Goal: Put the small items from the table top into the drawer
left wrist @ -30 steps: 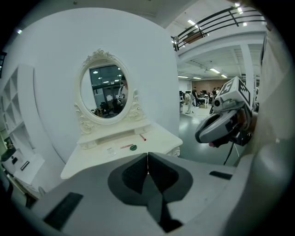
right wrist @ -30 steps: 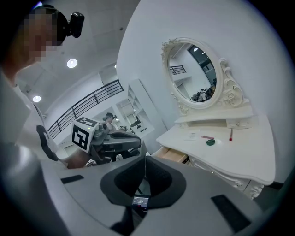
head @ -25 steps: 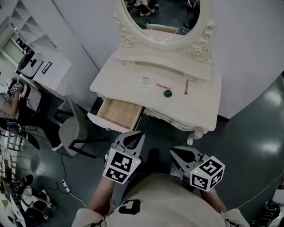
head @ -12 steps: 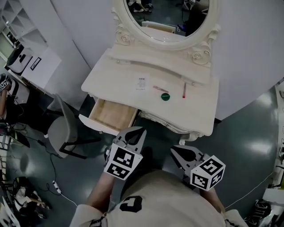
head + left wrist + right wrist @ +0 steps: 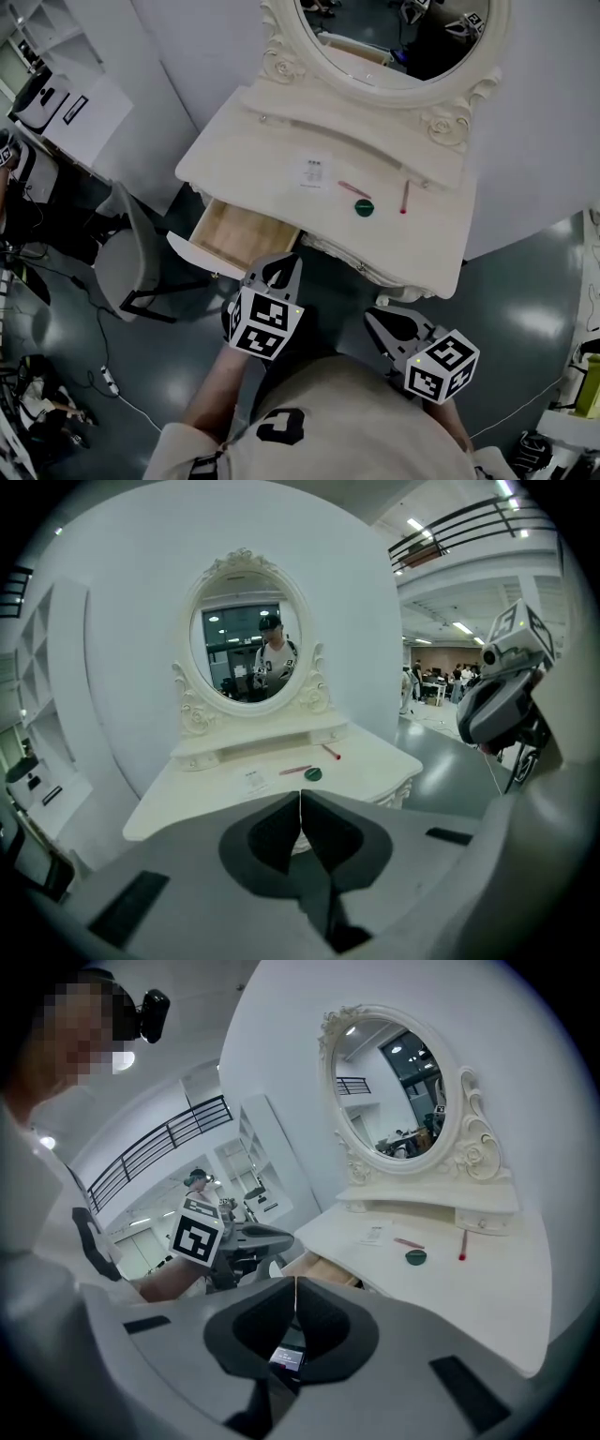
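Standing short of the dressing table (image 5: 258, 155): left gripper (image 5: 280, 270) and right gripper (image 5: 382, 323) pinched closed, empty. Green disc (image 5: 364, 207), red pen (image 5: 404, 197) and pink stick (image 5: 353, 189) lie on its top; drawer (image 5: 246, 239) under its front edge hangs open to receive them.

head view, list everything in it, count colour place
dressing table: one, cream, centre
mirror: one, oval, cream frame, at the table's back
drawer: one, wood-lined, open at the table's front left
card: one, white, table top
stick: one, pink, right of the card
disc: one, green, in front of the stick
pen: one, red, right of the disc
chair: one, grey, left of the drawer
left gripper: one, grey, jaws shut, by the drawer
right gripper: one, grey, jaws shut, before the table's front
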`<state>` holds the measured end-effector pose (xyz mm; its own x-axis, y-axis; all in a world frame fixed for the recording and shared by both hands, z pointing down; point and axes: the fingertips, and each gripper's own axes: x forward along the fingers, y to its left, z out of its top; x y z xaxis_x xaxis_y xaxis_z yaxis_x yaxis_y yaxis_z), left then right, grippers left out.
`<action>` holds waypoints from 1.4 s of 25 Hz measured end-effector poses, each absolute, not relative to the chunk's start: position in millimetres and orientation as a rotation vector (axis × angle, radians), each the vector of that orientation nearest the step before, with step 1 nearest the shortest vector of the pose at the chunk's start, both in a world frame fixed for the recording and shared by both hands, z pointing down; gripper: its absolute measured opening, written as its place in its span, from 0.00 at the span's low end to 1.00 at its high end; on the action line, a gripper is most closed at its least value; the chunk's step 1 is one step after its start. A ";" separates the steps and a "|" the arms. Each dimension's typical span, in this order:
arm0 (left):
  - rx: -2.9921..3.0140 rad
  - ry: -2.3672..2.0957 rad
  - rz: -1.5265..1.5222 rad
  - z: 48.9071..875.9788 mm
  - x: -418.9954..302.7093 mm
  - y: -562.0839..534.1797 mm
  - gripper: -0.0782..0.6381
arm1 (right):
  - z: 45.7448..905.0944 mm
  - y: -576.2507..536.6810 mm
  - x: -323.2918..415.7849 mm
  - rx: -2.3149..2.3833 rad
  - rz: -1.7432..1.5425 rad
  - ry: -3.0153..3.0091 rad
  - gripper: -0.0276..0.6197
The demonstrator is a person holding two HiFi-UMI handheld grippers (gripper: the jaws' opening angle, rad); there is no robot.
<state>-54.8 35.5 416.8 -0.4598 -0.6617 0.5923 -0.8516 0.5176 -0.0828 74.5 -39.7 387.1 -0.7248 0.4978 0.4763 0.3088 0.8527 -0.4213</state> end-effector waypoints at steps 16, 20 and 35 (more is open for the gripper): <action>1.144 -2.316 0.410 435.1 -143.2 51.1 0.19 | 400.8 -10.1 -2.2 -0.634 0.351 -2.311 0.09; 1.102 -2.324 0.402 444.1 -159.0 46.4 0.19 | 402.2 -13.5 -16.5 -0.669 0.345 -2.294 0.09; 0.866 -2.299 0.427 471.2 -191.2 7.4 0.19 | 409.3 -60.0 -68.3 -0.982 0.345 -2.177 0.09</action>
<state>-191.2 7.4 471.2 -0.5808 -0.4721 0.6631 -0.6787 0.7306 -0.0743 -68.3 -60.0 409.3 -0.4572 0.7364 0.4987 0.5460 0.6751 -0.4961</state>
